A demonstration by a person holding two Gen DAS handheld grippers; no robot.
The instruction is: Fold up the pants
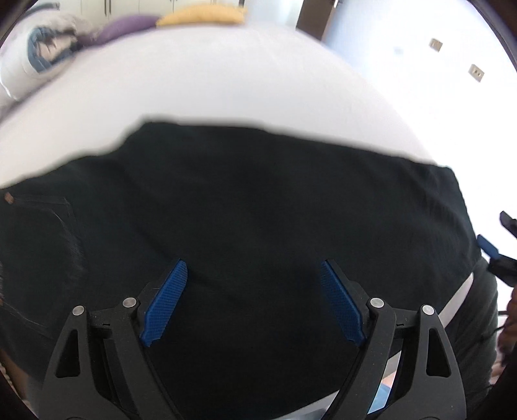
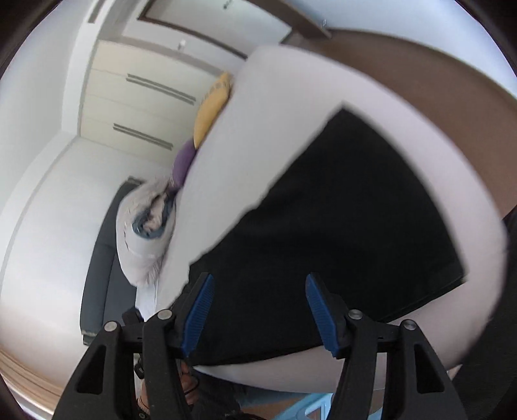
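- Your left hand-held gripper (image 1: 253, 274) is spread wide, nothing between the blue pads (image 1: 166, 302); it hovers over the black pants (image 1: 245, 206), contact unclear.
- The pants lie flat on the white bed (image 1: 210, 84), covering its near part. A pocket seam shows at their left end.
- At the bed's far edge, left to right: a white-and-blue pillow (image 1: 35, 61), a purple cushion (image 1: 126, 27), a yellow cushion (image 1: 200, 14).
- Right of the bed: a white wall with two sockets (image 1: 476, 72).
- Your right hand-held gripper (image 2: 260, 287) is also wide apart, holding nothing, pointed over the pants' (image 2: 349, 219) near edge.
- In the right wrist view, cream wardrobe doors (image 2: 135, 106) sit left; a dark headboard (image 2: 97, 271) stands beside the pillow.
- Both views are blurred.
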